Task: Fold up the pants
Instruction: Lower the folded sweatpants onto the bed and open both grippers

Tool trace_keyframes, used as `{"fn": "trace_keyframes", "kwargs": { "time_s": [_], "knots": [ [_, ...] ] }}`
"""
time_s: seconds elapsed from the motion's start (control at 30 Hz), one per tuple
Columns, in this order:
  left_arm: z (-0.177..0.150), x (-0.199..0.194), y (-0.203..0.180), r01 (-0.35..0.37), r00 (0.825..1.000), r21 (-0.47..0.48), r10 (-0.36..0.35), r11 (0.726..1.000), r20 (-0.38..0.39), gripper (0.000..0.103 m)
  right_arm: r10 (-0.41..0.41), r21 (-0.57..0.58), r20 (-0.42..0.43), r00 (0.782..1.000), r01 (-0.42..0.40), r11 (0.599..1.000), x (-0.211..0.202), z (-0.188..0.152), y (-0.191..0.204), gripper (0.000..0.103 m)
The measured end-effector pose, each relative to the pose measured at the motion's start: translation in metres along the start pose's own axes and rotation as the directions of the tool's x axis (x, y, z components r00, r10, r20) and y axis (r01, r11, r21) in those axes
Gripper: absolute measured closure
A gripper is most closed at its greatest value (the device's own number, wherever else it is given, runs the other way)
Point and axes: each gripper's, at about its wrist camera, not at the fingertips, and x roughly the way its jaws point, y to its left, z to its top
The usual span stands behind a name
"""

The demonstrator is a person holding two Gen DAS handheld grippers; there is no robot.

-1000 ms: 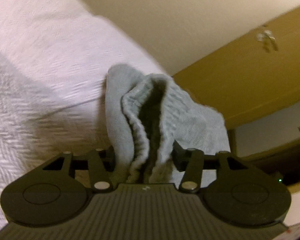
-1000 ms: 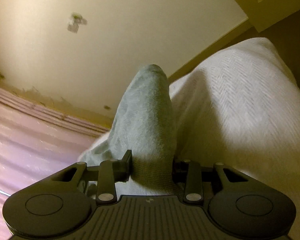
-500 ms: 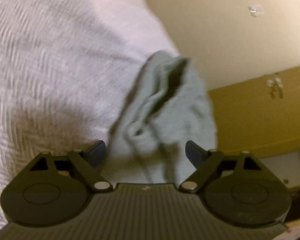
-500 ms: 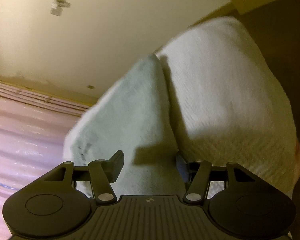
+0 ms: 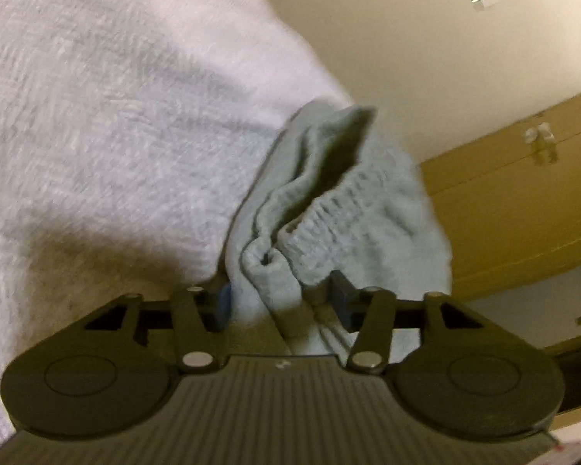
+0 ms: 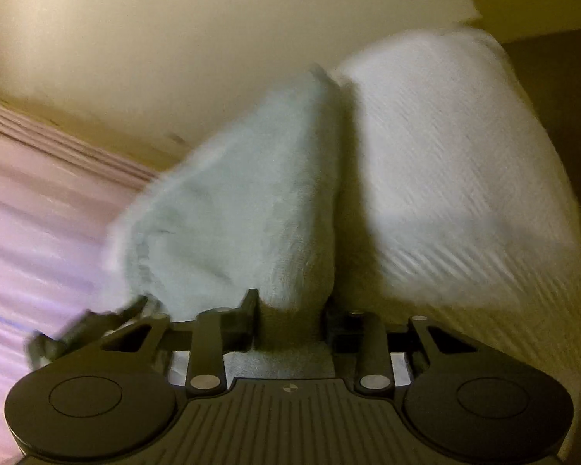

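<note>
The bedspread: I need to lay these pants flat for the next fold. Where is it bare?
In the left wrist view, the white bedspread lies bare to the left of the grey pants. In the right wrist view it lies bare to their right, out to the bed's edge. It is crowded only at the fingers, which pinch bunched cloth.

Left gripper (image 5: 281, 302) jaws pinch grey fabric; right gripper (image 6: 292, 319) jaws likewise clamp cloth.

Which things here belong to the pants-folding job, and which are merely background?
Part of the job:
grey pants
left gripper, shut on the waistband
right gripper, shut on the fabric
white bedcover underneath

Background:
cream wall
wooden cabinet
pink curtain
</note>
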Motion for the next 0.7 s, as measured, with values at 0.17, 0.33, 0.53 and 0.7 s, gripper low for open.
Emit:
{"fn": "trace_keyframes", "kwargs": {
  "time_s": [0.17,0.33,0.53,0.7],
  "knots": [
    [-0.003,-0.053,-0.027,-0.144,0.984,0.071,0.135,0.987,0.118,0.055,-0.153,-0.171,0.136,0.979,0.175,0.97,-0.045,0.015,0.03,0.057],
    [-0.007,-0.059,-0.102,-0.305,0.943,0.365,0.224,0.88,0.248,0.069,-0.221,-0.499,0.261,0.94,0.327,0.802,-0.062,-0.014,0.091,0.06],
    [-0.029,0.02,-0.102,-0.406,0.912,0.526,0.37,0.747,0.178,0.09,-0.336,-0.647,0.145,0.931,0.346,0.68,0.003,-0.063,0.093,0.092],
    [-0.008,-0.008,-0.12,-0.352,0.936,0.516,0.312,0.781,0.165,0.091,-0.29,-0.611,0.16,0.943,0.326,0.721,-0.03,-0.045,0.113,0.093]
  ]
}}
